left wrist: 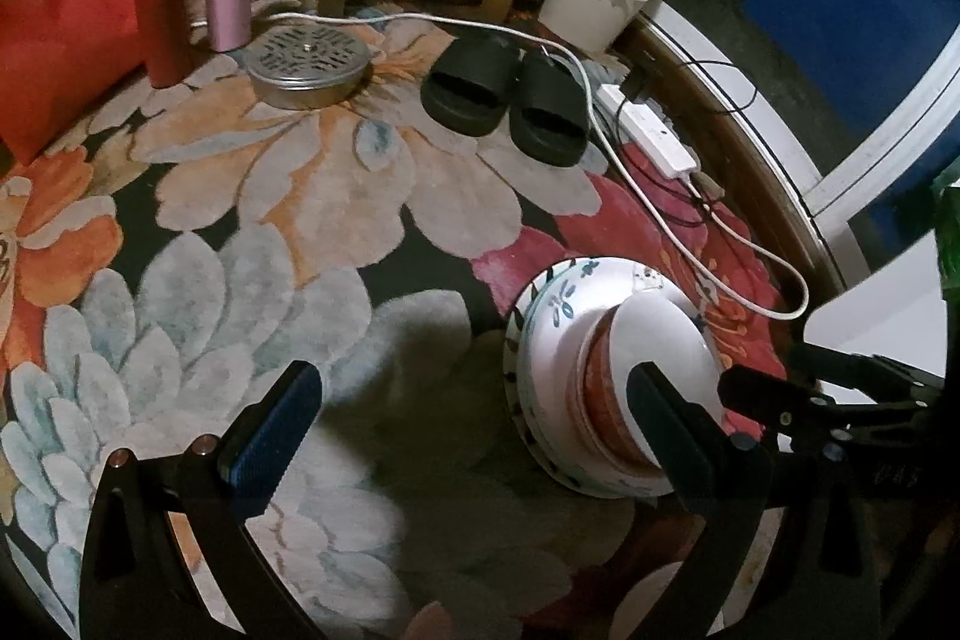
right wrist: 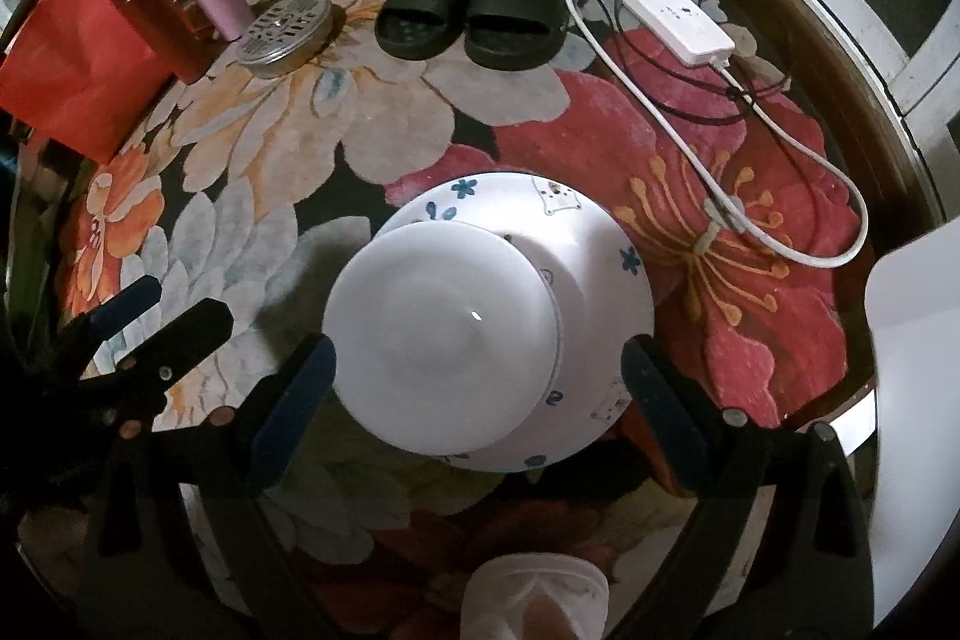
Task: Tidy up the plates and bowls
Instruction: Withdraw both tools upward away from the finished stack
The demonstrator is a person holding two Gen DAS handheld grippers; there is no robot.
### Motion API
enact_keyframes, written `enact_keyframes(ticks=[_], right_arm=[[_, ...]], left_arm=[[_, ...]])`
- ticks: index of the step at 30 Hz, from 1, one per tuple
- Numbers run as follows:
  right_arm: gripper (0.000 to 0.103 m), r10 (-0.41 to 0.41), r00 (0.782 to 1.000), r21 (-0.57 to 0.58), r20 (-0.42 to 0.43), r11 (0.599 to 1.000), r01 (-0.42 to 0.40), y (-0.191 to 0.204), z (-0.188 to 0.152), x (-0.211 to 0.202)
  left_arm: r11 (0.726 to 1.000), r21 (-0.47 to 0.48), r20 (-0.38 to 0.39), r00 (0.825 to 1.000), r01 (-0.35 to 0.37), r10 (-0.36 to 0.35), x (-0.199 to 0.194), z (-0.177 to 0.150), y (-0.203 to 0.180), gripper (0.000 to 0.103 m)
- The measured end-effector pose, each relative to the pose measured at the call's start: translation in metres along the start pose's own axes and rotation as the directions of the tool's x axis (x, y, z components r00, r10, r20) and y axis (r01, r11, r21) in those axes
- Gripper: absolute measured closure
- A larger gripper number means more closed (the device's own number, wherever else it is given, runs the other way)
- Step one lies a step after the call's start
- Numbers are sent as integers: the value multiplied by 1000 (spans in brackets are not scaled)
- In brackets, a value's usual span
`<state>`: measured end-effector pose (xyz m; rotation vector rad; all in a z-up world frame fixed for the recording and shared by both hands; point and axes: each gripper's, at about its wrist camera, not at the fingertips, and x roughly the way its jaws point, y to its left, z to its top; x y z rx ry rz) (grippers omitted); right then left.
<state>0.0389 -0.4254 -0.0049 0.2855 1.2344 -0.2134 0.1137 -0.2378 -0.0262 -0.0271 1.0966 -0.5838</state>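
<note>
Lower middle of the right wrist view: the stack (right wrist: 480,316) sits upside down on the floral rug (right wrist: 336,130) — white bowl (right wrist: 441,334) topmost, patterned plate (right wrist: 600,232) beneath. The right gripper (right wrist: 480,376) is spread wide, fingers either side of the stack, gripping nothing. In the left wrist view the left gripper (left wrist: 474,400) is also wide and empty — its right finger (left wrist: 666,418) overlaps the stack at lower right. Black slippers (left wrist: 504,97) lie at upper centre.

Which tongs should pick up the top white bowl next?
Probably the right tongs: open, they straddle the top white bowl on the stack. The left tongs are open off to its side.
</note>
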Motion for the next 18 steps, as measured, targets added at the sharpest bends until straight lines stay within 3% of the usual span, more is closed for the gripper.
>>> enact_keyframes(ticks=[3,7,10,18], right_arm=[[6,-142,990,7,19,990,142,4,-1,-6],[6,-63,998,21,7,998,63,4,1,-6],[6,-59,998,13,5,998,59,9,-1,-6],[6,-41,999,-3,1,999,41,20,-2,-5]], left_arm=[[1000,1,5,1000,-1,1,-4,-2,1,1],[997,-20,-8,997,-73,72,-6,-3,4,1],[999,-44,-33,999,-31,30,-4,-4,10,1],[998,-38,5,998,-56,56,-14,-8,14,1]])
